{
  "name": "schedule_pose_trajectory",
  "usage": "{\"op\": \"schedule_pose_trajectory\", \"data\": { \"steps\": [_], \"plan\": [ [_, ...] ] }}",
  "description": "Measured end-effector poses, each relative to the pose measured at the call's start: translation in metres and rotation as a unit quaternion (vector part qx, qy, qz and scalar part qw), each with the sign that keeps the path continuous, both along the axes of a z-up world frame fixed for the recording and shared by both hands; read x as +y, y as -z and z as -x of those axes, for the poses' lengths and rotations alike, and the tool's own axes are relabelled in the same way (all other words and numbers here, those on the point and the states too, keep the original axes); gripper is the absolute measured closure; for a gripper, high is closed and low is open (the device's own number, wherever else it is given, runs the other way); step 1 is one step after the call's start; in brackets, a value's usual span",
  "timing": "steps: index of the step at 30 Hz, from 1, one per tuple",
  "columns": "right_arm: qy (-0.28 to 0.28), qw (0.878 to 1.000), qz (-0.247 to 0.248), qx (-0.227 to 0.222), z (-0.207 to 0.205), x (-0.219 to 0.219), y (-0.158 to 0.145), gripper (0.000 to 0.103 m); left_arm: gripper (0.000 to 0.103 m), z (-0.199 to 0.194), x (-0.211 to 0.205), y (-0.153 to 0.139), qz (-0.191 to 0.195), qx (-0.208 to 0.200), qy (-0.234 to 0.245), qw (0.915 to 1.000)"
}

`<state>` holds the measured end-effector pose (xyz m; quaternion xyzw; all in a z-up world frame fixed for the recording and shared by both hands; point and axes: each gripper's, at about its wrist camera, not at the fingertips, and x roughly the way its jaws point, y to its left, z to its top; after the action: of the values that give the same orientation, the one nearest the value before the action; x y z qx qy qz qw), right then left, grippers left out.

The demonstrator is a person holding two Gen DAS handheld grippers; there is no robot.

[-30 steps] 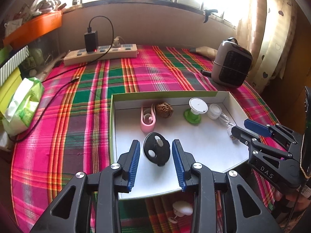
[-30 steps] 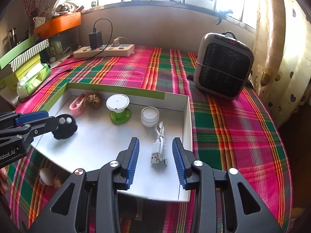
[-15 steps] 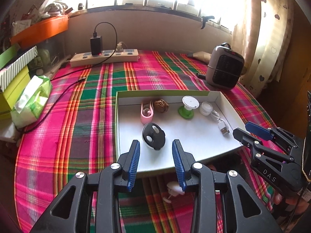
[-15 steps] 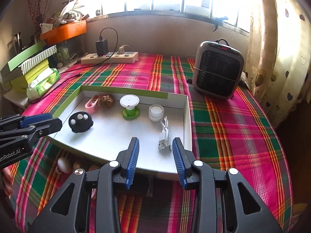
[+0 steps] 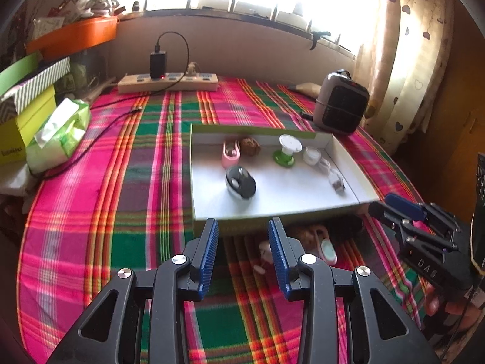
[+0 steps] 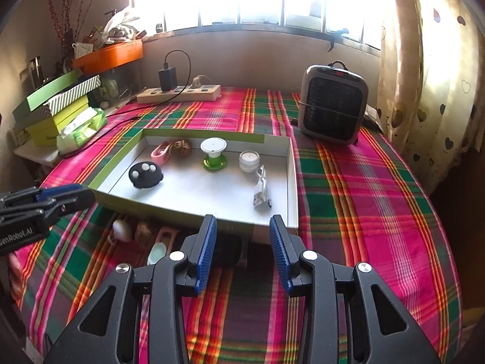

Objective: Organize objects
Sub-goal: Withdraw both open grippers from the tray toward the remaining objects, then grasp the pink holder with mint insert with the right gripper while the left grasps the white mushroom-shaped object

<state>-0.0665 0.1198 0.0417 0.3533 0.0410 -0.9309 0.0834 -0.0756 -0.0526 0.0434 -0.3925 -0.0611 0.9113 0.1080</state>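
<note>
Shallow cardboard tray (image 6: 291, 182), rounded black gadget (image 6: 145, 176) inside, plaid cloth (image 6: 363, 197), ribbed blue fingers (image 5: 209, 251) of both grippers spread, empty

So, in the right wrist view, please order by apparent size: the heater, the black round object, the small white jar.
1. Heater, clearly the largest, though it stands farthest back.
2. Black round object, in the tray.
3. Small white jar, somewhat smaller; it sits slightly farther back in the tray, so that gap is less certain.

Small items (image 6: 142, 233) lie half-hidden in shadow under the raised tray (image 6: 236, 224), too blurred to name; the right gripper (image 5: 391, 204) shows motion-smeared at the left view's edge
</note>
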Motion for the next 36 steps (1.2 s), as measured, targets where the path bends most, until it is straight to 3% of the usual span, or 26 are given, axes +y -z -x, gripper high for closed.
{"op": "schedule_pose_trajectory", "data": {
  "steps": [13,36],
  "plan": [
    [-0.007,1.000,0.011,-0.022,-0.018,0.003,0.017,0.065,0.063,-0.003,0.014,0.026,-0.013,-0.033,0.030,0.9989],
    [-0.007,0.999,0.013,-0.045,-0.016,0.000,0.026,0.065,0.063,0.021,0.027,0.037,0.027,-0.040,0.037,0.9981]
  ]
}}
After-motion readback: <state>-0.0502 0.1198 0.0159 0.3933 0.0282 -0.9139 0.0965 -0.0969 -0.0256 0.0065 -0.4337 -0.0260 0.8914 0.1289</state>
